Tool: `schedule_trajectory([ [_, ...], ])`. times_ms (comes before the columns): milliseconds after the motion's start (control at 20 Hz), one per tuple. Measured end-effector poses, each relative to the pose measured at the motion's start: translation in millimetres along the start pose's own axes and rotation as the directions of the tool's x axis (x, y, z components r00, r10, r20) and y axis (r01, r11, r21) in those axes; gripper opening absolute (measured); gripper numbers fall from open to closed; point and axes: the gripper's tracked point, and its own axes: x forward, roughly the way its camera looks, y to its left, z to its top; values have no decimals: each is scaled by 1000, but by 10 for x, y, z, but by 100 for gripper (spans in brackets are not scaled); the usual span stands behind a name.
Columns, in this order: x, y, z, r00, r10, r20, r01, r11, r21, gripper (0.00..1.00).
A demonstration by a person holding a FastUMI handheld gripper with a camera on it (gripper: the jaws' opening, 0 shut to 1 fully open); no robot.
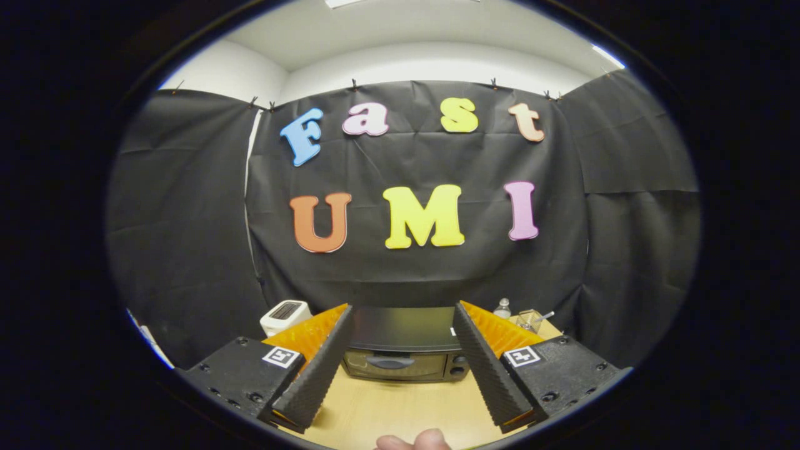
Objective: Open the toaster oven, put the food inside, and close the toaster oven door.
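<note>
We are holding the two-finger gripper [403,353] with its ribbed black, orange-backed fingers [315,369] spread wide and gripping nothing, aiming it straight at the black toaster oven with the glass door [400,356]. The oven is sitting between and beyond the fingertips, on the far part of the pale wooden tabletop [400,406], its back near the black cloth wall [187,250]. Its door is looking closed, the dark handle [389,362] lying across the upper glass, so we are judging the opening step not yet begun. Keeping the jaws this wide seems to be readying them to straddle that handle. The food itself we cannot pick out from here.

A small white appliance with a dark slotted top [285,315] is standing left of the oven. To the right, a clear plastic bottle [502,308] and a clear glass with a utensil in it [530,320] are crowding the table's far corner. A fingertip of a person's hand [414,441] is showing below the gripper, over the near edge. Above the cloth, white walls and a lit ceiling are closing in the booth.
</note>
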Motion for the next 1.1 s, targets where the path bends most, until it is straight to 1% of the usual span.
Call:
schedule_trajectory([
  [700,104,-72,-58,1000,-2,-23,2,1000,31,100],
  [950,231,-86,-151,999,-1,-43,2,1000,24,100],
  [1100,351,-74,-286,998,0,-69,3,999,44,100],
])
